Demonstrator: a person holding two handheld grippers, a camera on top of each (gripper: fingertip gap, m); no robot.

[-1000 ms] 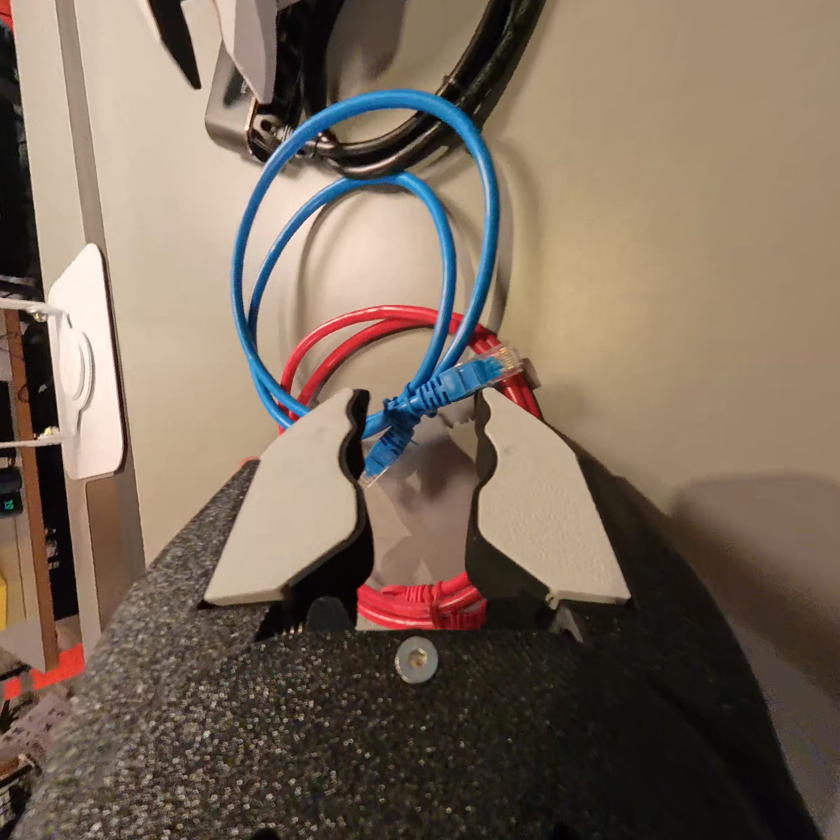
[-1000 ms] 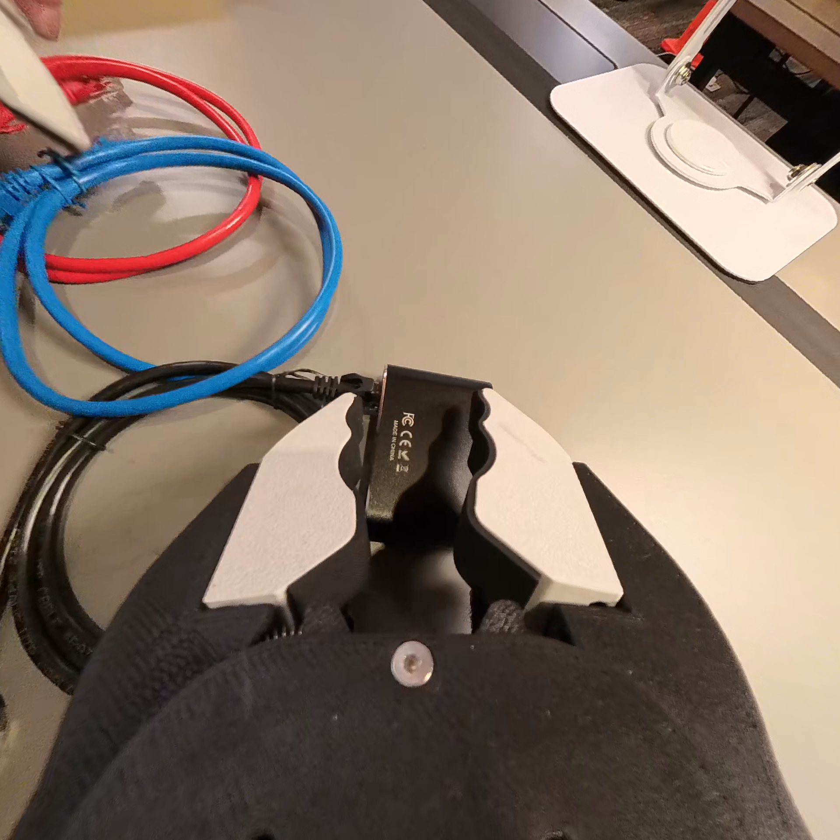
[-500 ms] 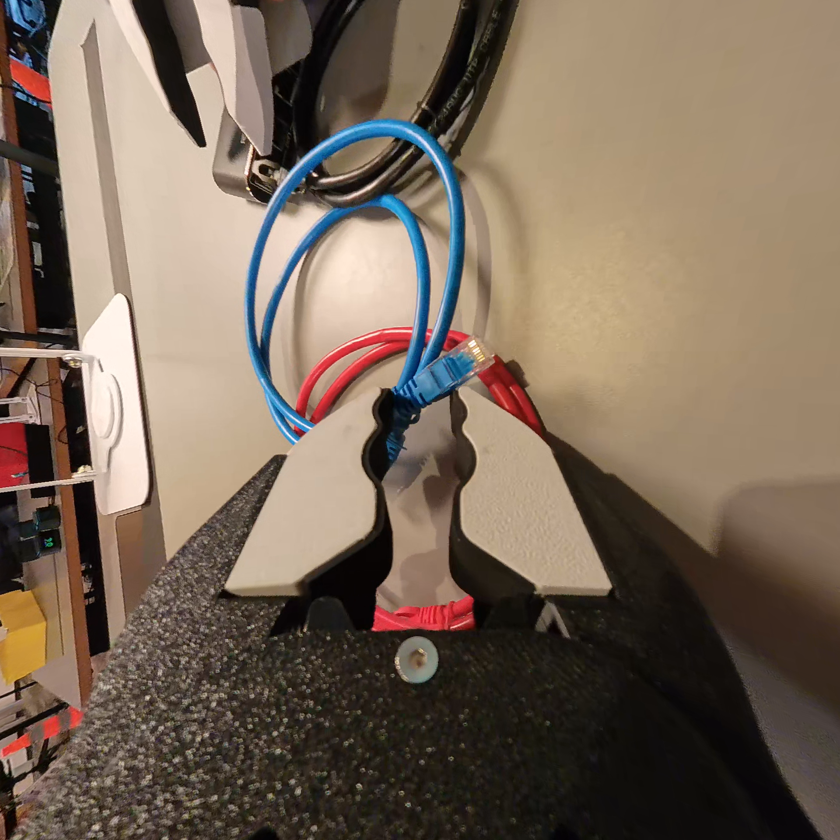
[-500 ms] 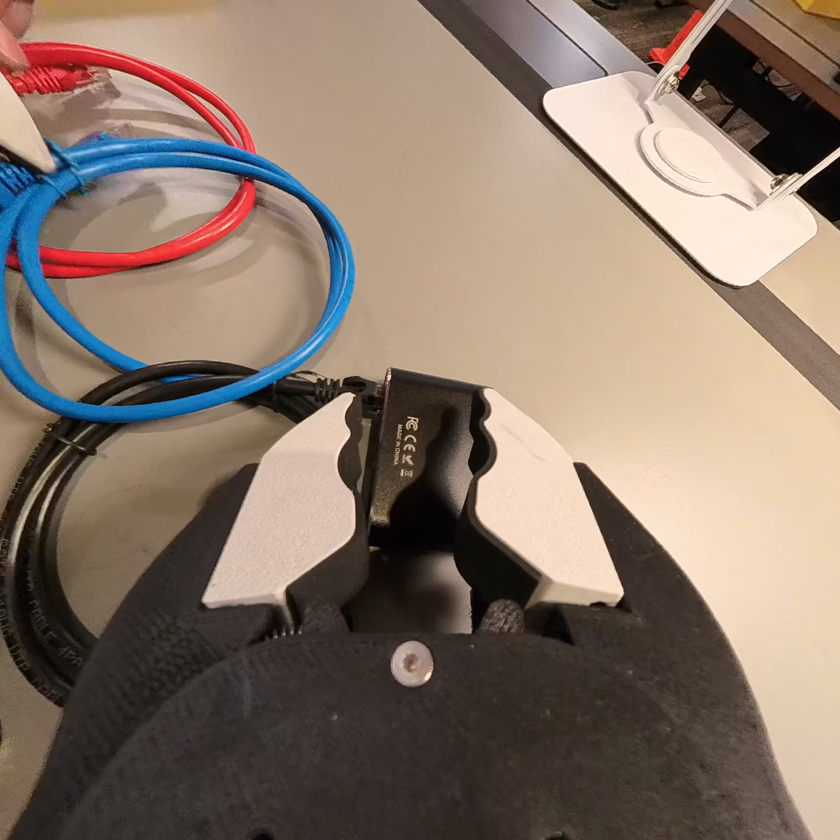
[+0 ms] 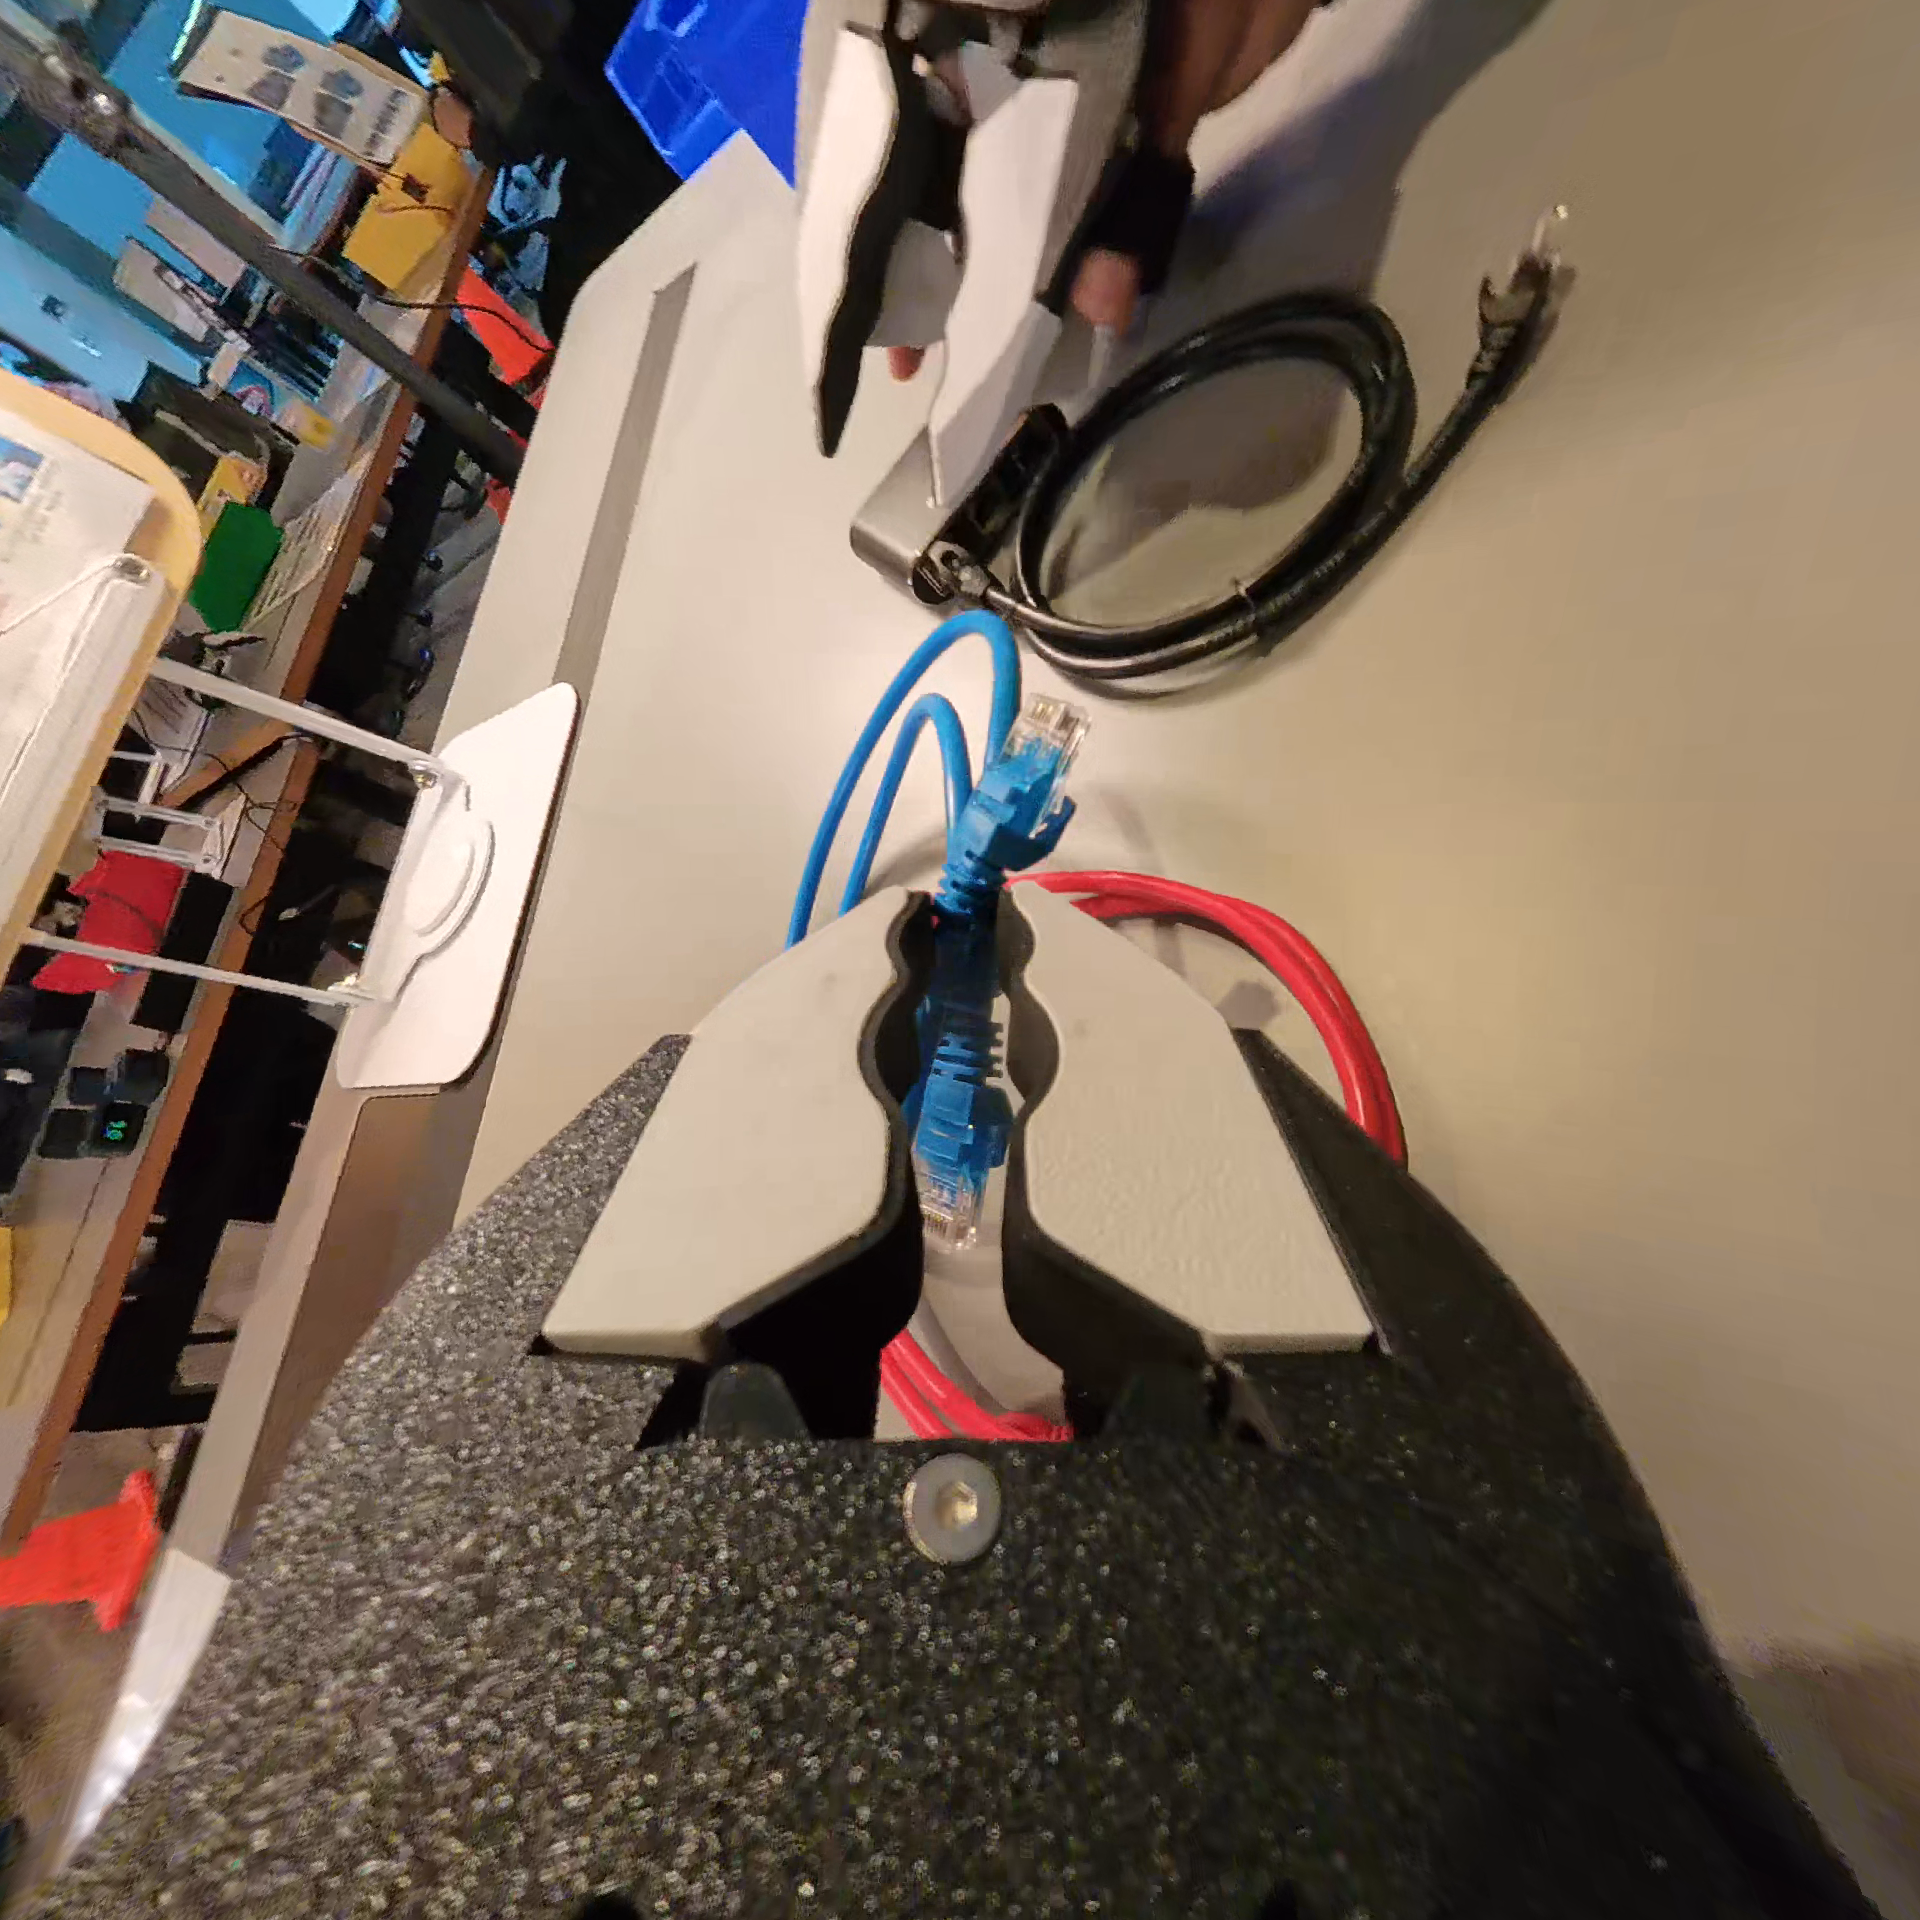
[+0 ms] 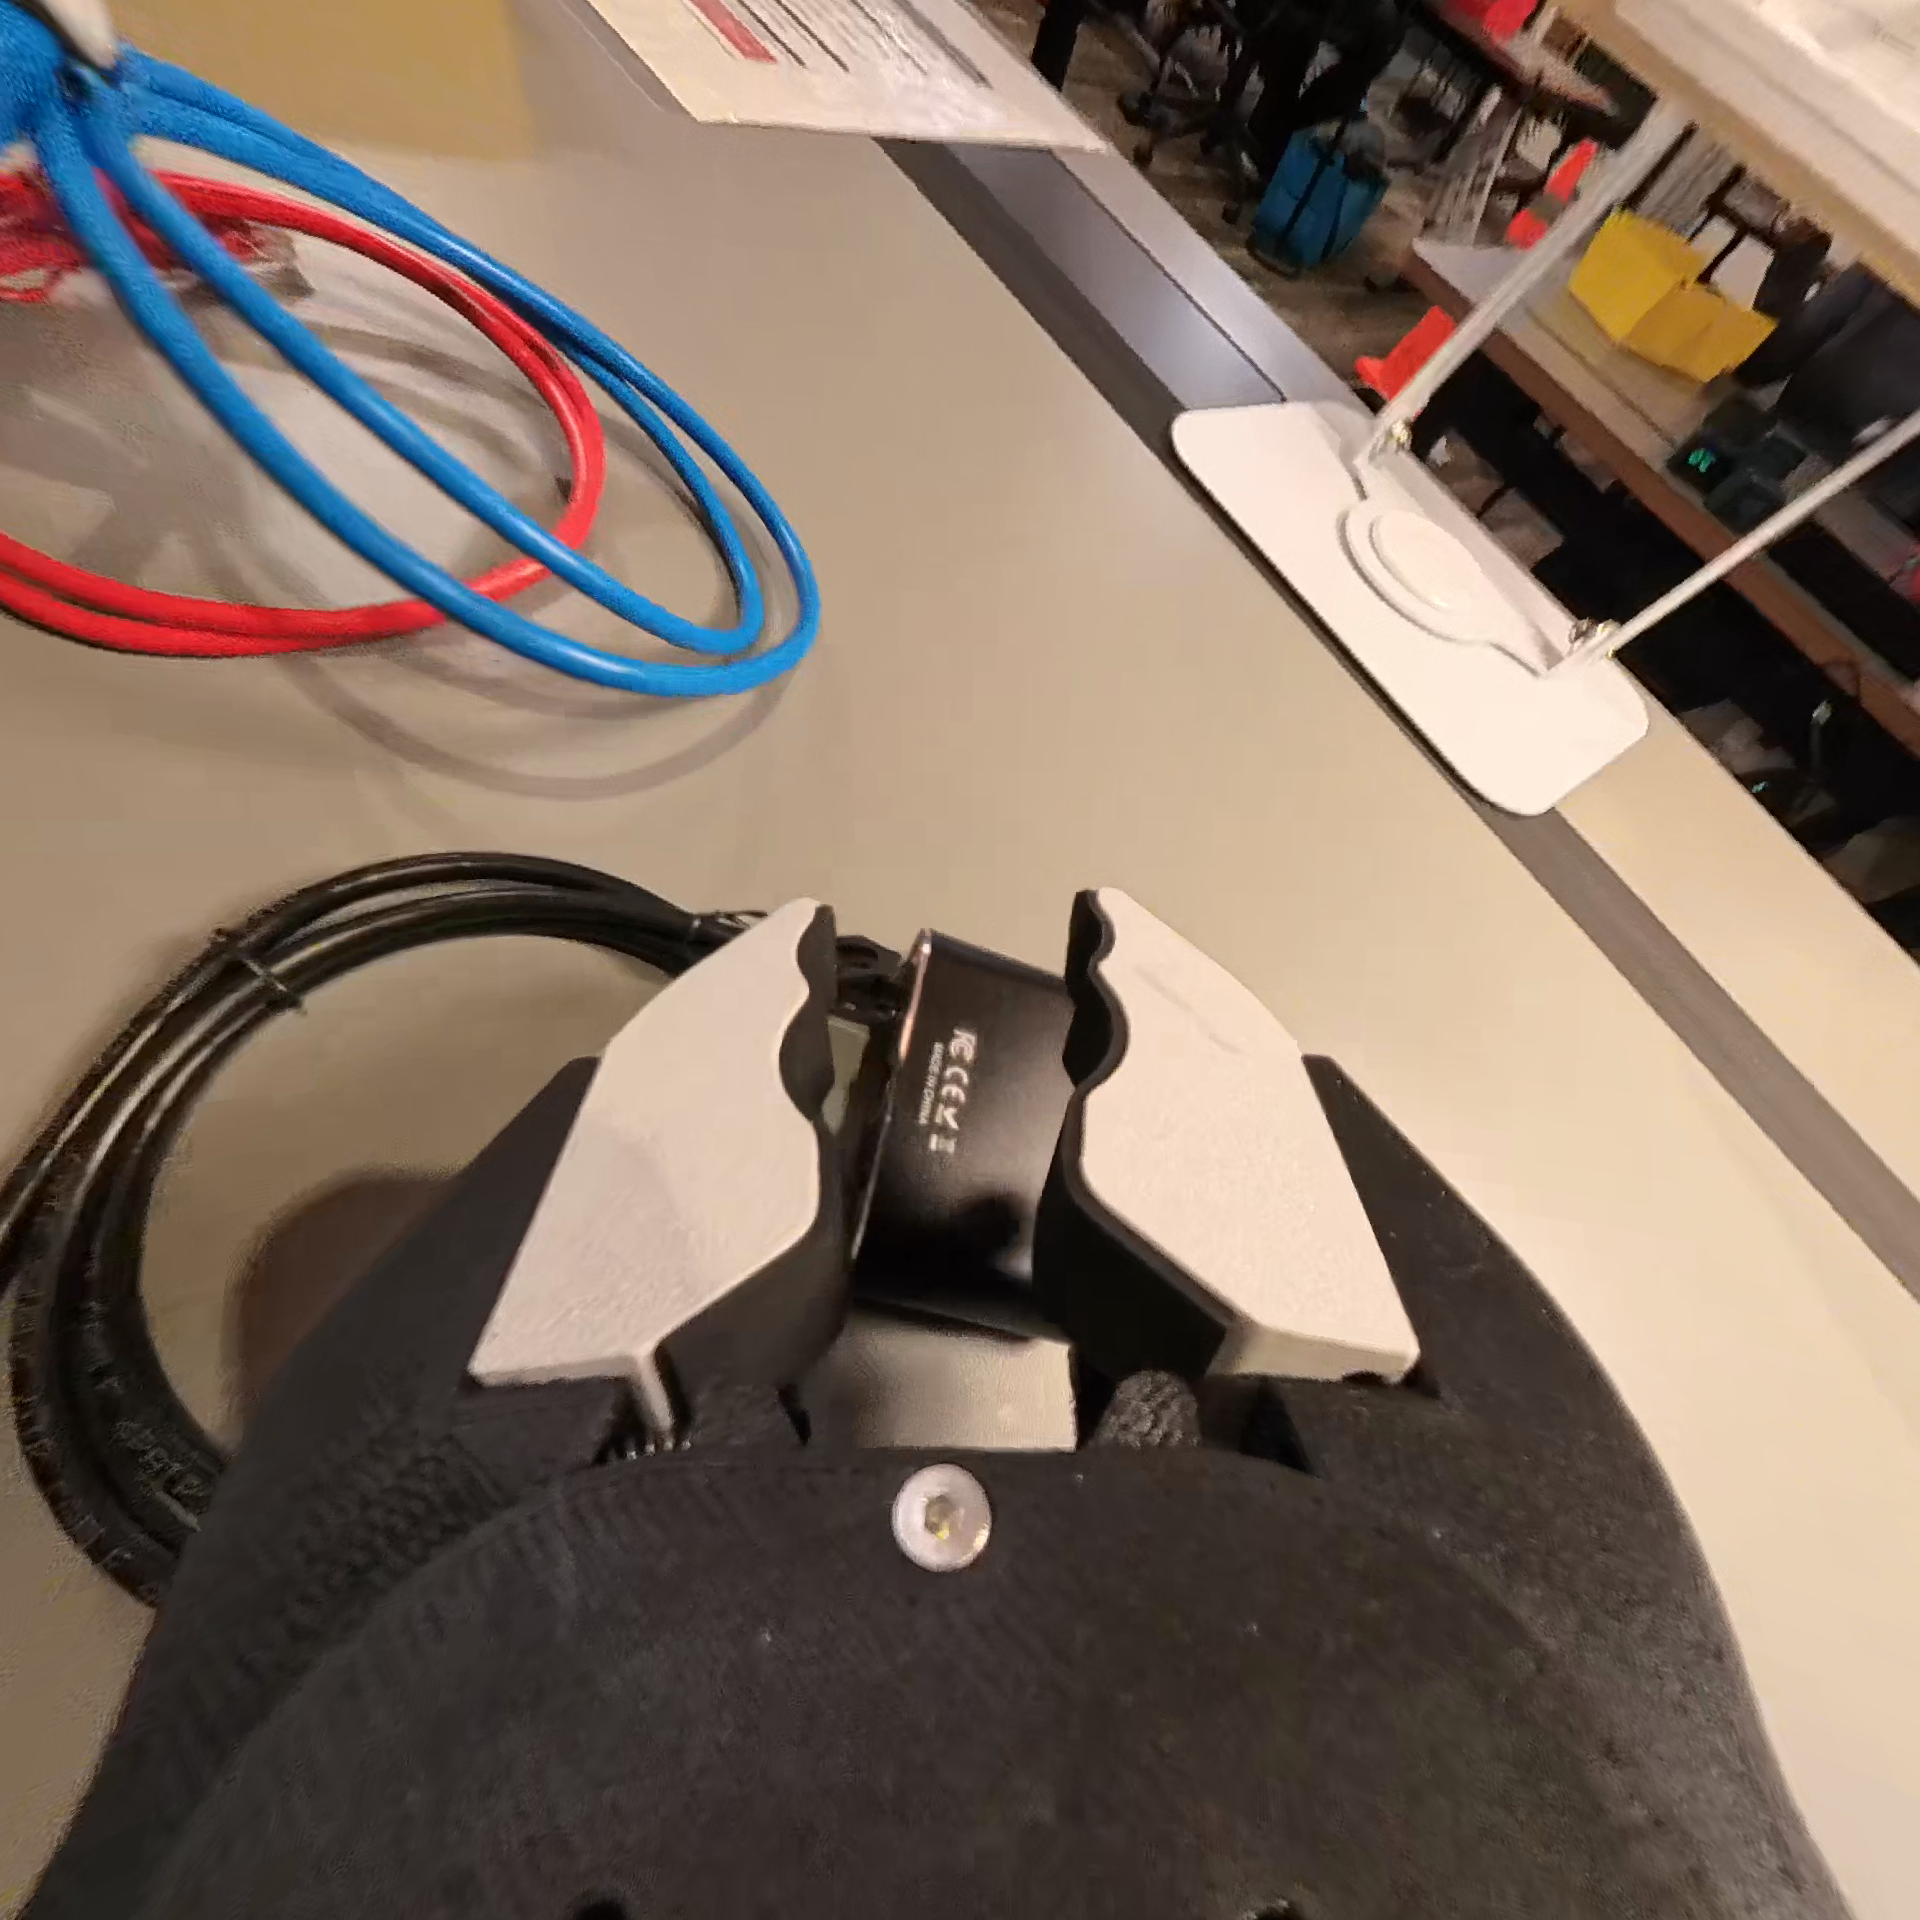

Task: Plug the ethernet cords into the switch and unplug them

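Observation:
My left gripper [image 5: 961, 909] is shut on the blue ethernet cord [image 5: 971, 997] just behind its plugs. One blue plug [image 5: 1039, 748] sticks out past the fingertips; the other plug [image 5: 951, 1174] lies between the fingers. The blue cord's loops [image 6: 623, 582] hang above the table. The red cord [image 5: 1299, 956] lies coiled on the table under it. My right gripper [image 6: 951, 925] is shut on the small dark switch [image 6: 977, 1122], also seen in the left wrist view [image 5: 935, 509]. A black cord [image 6: 208, 1039] is plugged into the switch's left end.
The black cord's coil [image 5: 1247, 582] lies beside the switch, and its loose plug [image 5: 1517, 281] lies farther off. A white stand base [image 6: 1434, 603] sits at the table's edge by a grey strip [image 6: 1143, 312]. A paper sheet [image 6: 831, 62] lies at the far edge. Shelves stand beyond.
My left gripper has shut on the blue cord and lifted it off the table, pulling its loops away from the black cord. My right gripper still holds the switch, now tilted.

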